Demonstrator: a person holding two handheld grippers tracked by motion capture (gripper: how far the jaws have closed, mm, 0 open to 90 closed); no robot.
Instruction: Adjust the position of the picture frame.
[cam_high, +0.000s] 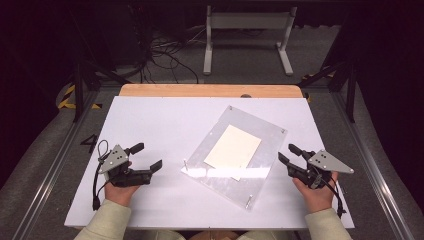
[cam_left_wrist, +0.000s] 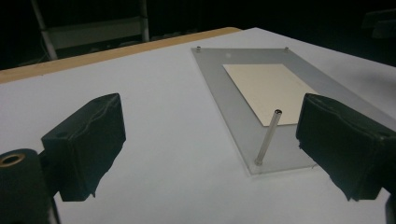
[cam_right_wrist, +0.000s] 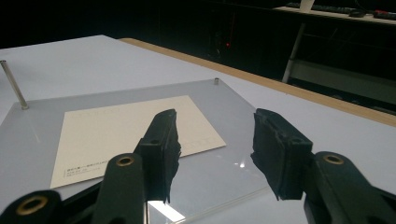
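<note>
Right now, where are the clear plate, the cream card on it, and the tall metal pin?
Clear plate (cam_high: 220, 182): high view, bare near part of the sheet.
Cream card (cam_high: 233, 146): high view, middle of the card's face.
Tall metal pin (cam_left_wrist: 267, 137): left gripper view, halfway up the shaft.

Cream long sleeves (cam_high: 107, 220) on both forearms. Left gripper (cam_high: 148, 156) and right gripper (cam_high: 288, 153): black bodies, 2 black padded jaws each, grey 3-cornered top plates with screws, black trailing cables, brass-ringed holes near the jaw bases.
</note>
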